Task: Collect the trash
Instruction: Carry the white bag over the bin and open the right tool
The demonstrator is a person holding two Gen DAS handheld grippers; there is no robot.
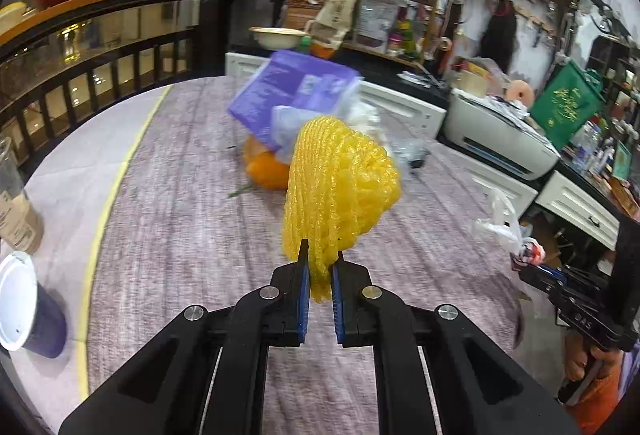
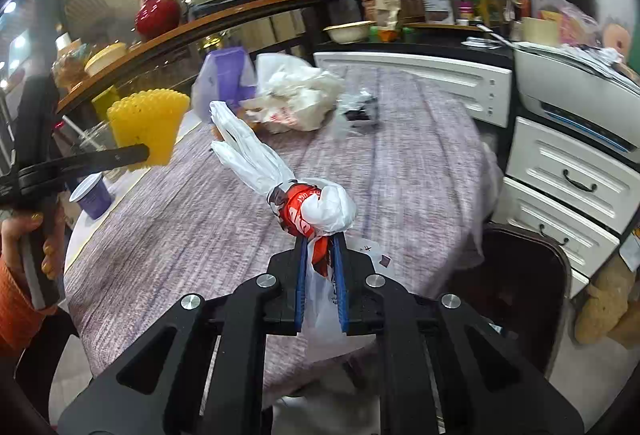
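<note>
Yellow foam net (image 1: 340, 191): pinched between left tongs (image 1: 319, 275), above counter (image 1: 180, 215).
White knotted bag (image 2: 316, 211): pinched between right tongs (image 2: 320, 267).

Two grippers show: the left gripper (image 1: 320, 267) and the right gripper (image 2: 320, 255). There is one yellow foam fruit net (image 1: 340, 195) and one knotted white-and-red plastic bag (image 2: 308, 209). On the table lie one purple packet (image 1: 288, 91), one crumpled white bag (image 2: 296, 95), one orange fruit (image 1: 266, 171) and one small dark wrapper (image 2: 362, 107). One purple paper cup (image 1: 28, 307) stands near the table's edge, with one clear plastic cup (image 1: 14, 195) beside it. Beyond are one red vase (image 2: 156, 11), one cream bowl (image 2: 348, 31) and one printer (image 1: 500, 139).
</note>
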